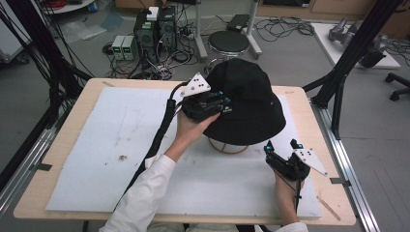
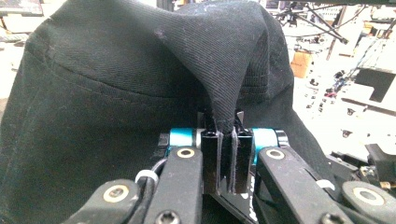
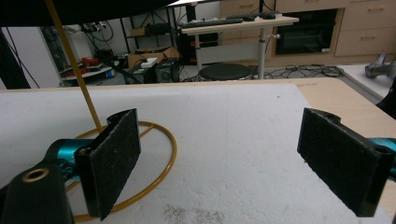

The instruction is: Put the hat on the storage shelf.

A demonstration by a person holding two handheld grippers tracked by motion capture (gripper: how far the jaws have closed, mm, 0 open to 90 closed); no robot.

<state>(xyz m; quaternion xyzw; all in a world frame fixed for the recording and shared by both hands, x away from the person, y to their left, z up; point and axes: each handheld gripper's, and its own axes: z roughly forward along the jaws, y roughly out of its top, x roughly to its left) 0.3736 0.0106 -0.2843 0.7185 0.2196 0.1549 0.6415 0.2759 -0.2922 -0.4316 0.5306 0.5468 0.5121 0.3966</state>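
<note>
Item 1: hat (image 1: pixel 249 104). Black bucket hat, perched over a gold wire stand (image 1: pixel 227 146) near the middle of the table, toward its far edge. The brim droops all round and hides most of the stand; its ring base shows on the foam just below the brim.

Item 2: left gripper (image 1: pixel 223 102). You hold it against the hat's left side. Its jaws are clamped together on a pinched fold of the cloth, which rises between them in a peaked ridge (plain in the left gripper view (image 2: pixel 223 135)). A pinch of fabric, not the brim edge, gives you a grip that can lift or tug the hat without knocking the stand, or so it appears.

Item 3: right gripper (image 1: pixel 282 147). It rests low on the foam, just right of the stand and below the brim. Its jaws stand wide apart with nothing between them. In its own view (image 3: pixel 233 154) the ring base and slanted stem (image 3: pixel 72 65) lie near the left jaw; you seem placed to steady the stand or take the brim's other side.

Item 4: foam sheet (image 1: pixel 121 140). White, covers most of the wooden table (image 1: pixel 77 111); some dark specks on its left half.

Item 5: floor beyond. A stool (image 1: pixel 228 42), computer boxes and loose cables.
</note>
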